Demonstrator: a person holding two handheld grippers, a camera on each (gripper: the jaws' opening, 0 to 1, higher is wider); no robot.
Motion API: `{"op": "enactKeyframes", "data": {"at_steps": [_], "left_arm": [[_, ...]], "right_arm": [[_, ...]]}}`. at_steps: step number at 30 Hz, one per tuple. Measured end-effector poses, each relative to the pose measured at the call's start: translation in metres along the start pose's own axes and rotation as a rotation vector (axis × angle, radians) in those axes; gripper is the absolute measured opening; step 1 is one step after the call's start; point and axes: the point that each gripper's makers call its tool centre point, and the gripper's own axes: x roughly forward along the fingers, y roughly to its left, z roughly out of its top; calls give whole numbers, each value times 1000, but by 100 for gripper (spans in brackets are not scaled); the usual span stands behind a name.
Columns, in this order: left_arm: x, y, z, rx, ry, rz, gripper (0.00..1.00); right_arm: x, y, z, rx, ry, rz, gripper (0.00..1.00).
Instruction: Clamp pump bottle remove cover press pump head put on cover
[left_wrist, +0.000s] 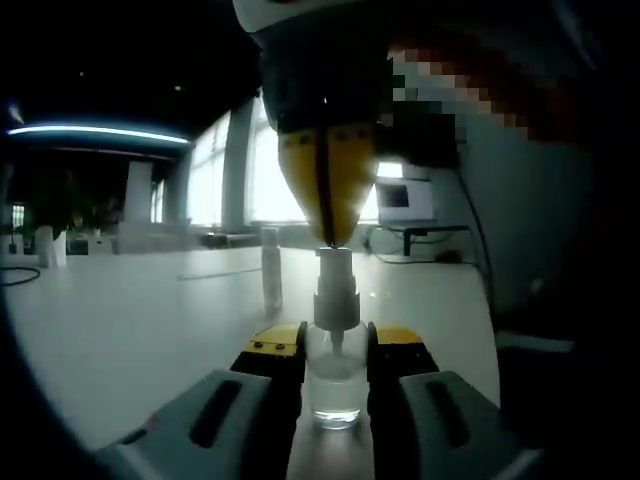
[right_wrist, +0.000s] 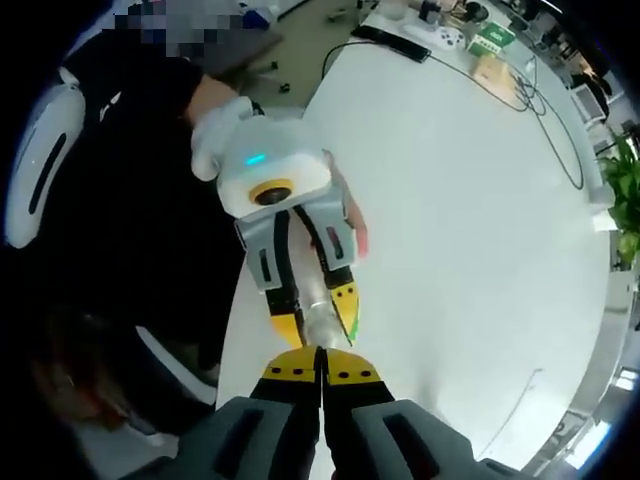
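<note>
Clear pump bottle (left_wrist: 336, 375), no legible txt

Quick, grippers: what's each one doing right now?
Left gripper: shut on the pump bottle, clamping its clear body.
Right gripper: shut, tips together on the pump head, holding nothing.
</note>
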Motion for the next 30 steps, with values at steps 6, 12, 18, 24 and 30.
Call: {"op": "enactKeyframes", "data": {"at_steps": [6, 12, 18, 24, 30], "left_arm": [[0, -1, 0, -1, 0, -1, 15], [0, 0, 0, 0, 0, 1, 15], [-1, 0, 0, 1, 0, 0, 15], [0, 0, 0, 3, 0, 0, 15], [0, 0, 0, 5, -1, 0, 15]], "right_arm": [[6, 1, -1, 22, 6, 7, 0], [7, 1, 0, 16, 29, -4, 0], [7, 1, -1, 31, 30, -9, 0], [0, 0, -1, 38, -1, -6, 0], [-1, -1, 0, 32, -8, -1, 0]]}}
